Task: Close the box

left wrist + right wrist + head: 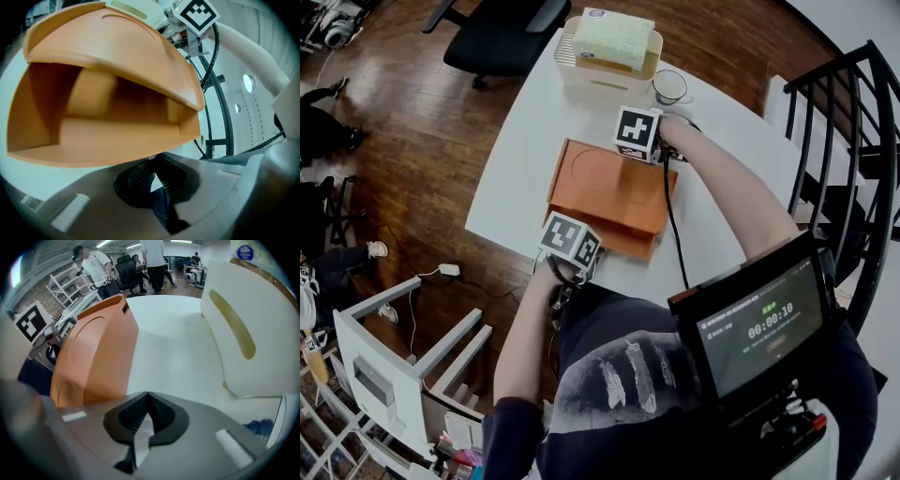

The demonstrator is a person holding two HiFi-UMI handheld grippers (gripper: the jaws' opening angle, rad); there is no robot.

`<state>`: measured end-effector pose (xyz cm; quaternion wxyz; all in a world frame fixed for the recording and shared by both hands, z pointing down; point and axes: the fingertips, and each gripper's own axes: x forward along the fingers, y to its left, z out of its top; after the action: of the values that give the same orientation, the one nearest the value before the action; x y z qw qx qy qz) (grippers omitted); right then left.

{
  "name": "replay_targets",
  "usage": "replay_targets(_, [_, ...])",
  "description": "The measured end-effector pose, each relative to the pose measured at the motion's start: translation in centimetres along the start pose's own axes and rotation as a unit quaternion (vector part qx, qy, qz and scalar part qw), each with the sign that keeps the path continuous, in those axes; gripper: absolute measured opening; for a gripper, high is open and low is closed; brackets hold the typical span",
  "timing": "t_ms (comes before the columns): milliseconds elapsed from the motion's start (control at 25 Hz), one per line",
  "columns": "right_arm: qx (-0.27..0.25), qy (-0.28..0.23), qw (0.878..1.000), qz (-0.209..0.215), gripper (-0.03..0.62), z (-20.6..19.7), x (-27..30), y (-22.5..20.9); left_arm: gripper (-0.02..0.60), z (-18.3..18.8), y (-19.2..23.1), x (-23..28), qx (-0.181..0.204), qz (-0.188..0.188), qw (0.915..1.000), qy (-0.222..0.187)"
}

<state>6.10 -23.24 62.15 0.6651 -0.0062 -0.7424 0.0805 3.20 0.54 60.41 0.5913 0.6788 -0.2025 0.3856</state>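
An orange box [609,192] lies on the white table [525,141]. In the left gripper view its lid [117,44] hangs part-way down over the open base [93,145], with a wide gap at the front. My left gripper [151,159] is shut and empty, its tips right at the base's near edge. Its marker cube [570,242] covers it in the head view. My right gripper [147,394] is shut too, at the lid's far right corner [654,159]. The lid's top [93,357] lies just left of its tips; contact cannot be told.
A white basket [581,70] holding a pale yellow pad stands at the table's far end, with a cup [669,86] beside it. A black chair [502,33] is beyond it, a black stair railing [853,112] to the right, and a white shelf [394,366] at lower left.
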Motion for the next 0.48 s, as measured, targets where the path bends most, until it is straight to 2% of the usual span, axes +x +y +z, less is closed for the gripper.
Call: replay_targets(480, [-0.004, 0.004, 1.000, 0.000, 0.005, 0.10, -0.26, 0.27, 0.014, 0.72, -0.24, -0.47, 0.006, 0.002, 1.0000, -0.001])
